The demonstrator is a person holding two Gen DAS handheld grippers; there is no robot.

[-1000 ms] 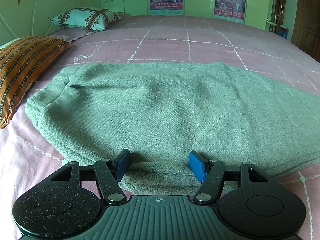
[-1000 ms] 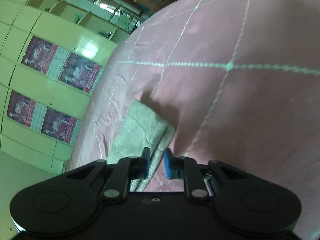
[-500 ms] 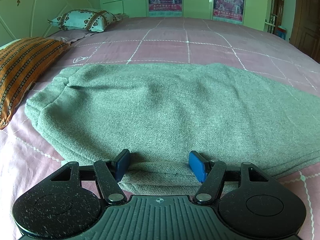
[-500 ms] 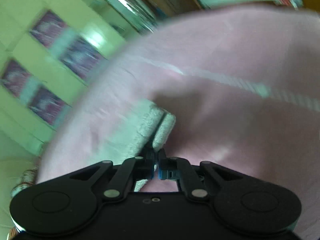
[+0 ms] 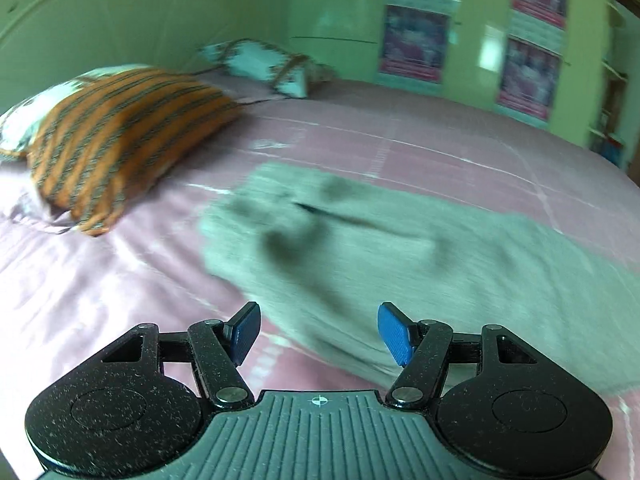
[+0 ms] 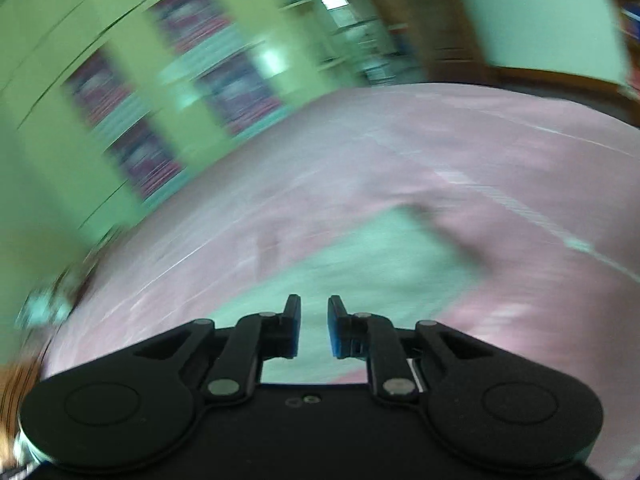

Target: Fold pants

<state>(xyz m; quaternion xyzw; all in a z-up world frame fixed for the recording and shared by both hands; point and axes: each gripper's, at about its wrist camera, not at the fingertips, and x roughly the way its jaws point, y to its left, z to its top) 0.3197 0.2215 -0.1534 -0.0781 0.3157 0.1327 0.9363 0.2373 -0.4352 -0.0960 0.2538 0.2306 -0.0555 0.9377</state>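
Note:
The grey-green pants (image 5: pixel 400 264) lie folded lengthwise on the pink bedspread (image 5: pixel 100 280), blurred by motion. My left gripper (image 5: pixel 318 334) is open and empty, raised above the near edge of the pants close to their left end. In the right wrist view my right gripper (image 6: pixel 314 330) stands slightly open with nothing between its blue pads, lifted above the far end of the pants (image 6: pixel 360 272). That view is heavily blurred.
An orange striped pillow (image 5: pixel 116 136) lies at the left of the bed and a white patterned pillow (image 5: pixel 268 66) behind it. Green wardrobe doors with posters (image 5: pixel 528 68) stand beyond the bed. A wooden door frame (image 6: pixel 440 40) shows at the right.
My left gripper has lifted off the pants' edge and swung left. My right gripper, nearly shut at the pants' end before, has opened a little, risen and turned.

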